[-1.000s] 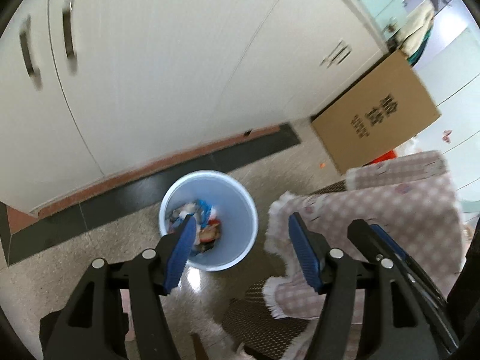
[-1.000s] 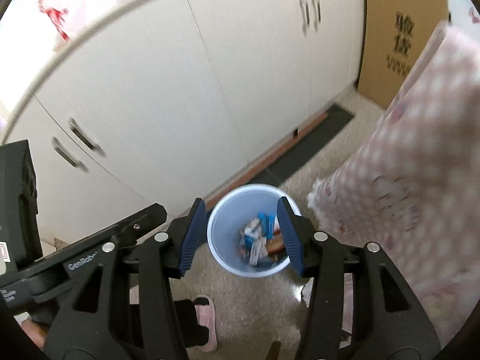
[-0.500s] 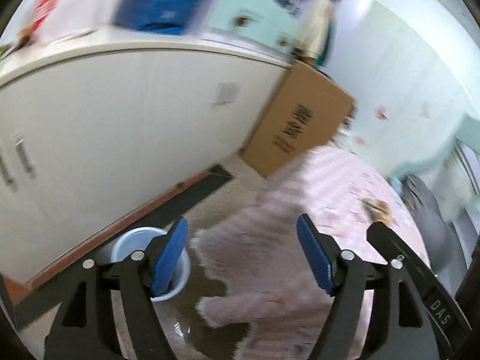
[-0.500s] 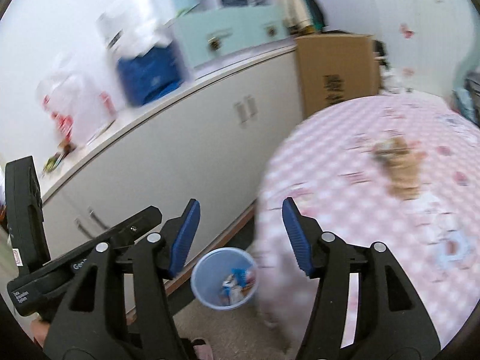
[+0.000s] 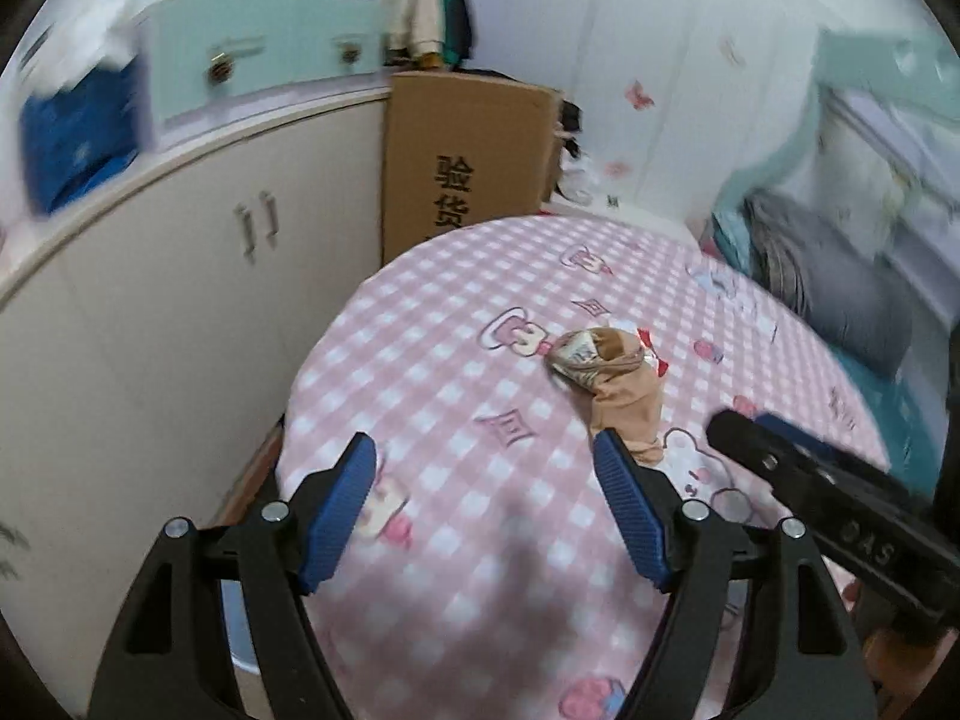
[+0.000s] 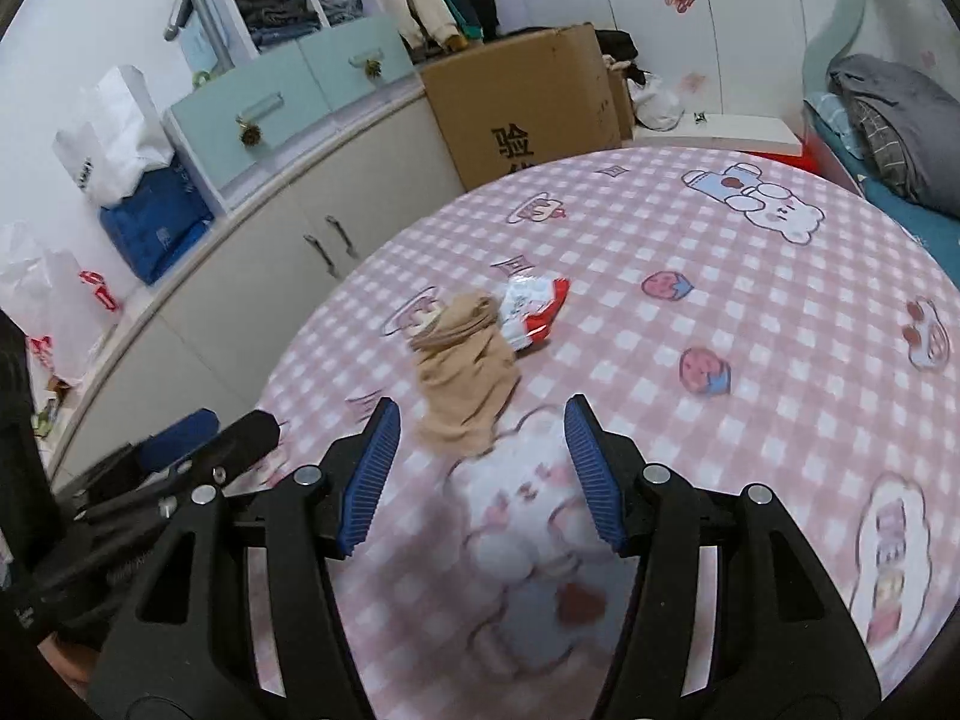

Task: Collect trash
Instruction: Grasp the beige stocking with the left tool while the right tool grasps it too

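Toward the middle of the round counter (image 6: 780, 324) in its pink checked cloth lay a limp beige nylon stocking (image 6: 468, 378), long axis running away from the tools, touching a crinkled red-and-white foil wrapper (image 6: 531, 309) at its far end. The right tool (image 6: 477, 468), gaping empty, sat nearest, the stocking just ahead; the left tool (image 5: 486, 504), likewise spread empty, had it ahead-right.

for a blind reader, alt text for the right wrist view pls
The open right tool hovers over a pink checked tablecloth, just short of a tan stocking and a red and white wrapper. Cabinets and a cardboard box stand behind.
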Action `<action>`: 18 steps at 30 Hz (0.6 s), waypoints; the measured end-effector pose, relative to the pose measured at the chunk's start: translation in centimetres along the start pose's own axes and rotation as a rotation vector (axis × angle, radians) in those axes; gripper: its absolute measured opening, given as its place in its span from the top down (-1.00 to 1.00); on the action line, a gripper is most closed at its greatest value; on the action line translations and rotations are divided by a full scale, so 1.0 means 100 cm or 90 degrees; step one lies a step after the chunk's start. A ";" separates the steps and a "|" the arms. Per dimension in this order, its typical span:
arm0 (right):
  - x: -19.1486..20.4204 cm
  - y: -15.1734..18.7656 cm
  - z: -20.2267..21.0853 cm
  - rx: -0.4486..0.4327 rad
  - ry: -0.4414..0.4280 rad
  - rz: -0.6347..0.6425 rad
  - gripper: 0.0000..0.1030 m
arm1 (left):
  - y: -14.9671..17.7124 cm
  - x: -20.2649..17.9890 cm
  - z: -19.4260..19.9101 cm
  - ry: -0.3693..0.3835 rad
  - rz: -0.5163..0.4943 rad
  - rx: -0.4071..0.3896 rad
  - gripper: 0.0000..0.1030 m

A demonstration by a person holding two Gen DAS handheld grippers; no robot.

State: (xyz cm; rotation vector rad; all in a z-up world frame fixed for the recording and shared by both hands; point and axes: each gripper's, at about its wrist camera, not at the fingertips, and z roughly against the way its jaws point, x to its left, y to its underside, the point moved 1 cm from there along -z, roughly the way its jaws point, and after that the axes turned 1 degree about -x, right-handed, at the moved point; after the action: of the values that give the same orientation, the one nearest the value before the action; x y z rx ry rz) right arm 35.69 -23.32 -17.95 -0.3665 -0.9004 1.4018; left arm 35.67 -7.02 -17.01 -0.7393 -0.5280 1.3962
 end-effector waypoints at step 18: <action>-0.033 -0.008 -0.044 0.059 -0.008 -0.015 -0.11 | -0.028 -0.044 -0.082 0.136 -0.227 0.023 0.39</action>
State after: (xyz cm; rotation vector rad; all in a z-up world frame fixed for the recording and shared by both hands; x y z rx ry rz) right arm 39.72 -25.39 -21.21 -0.2772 -0.8445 1.4205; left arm 43.02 -12.62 -20.10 -0.7158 -0.4400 0.9809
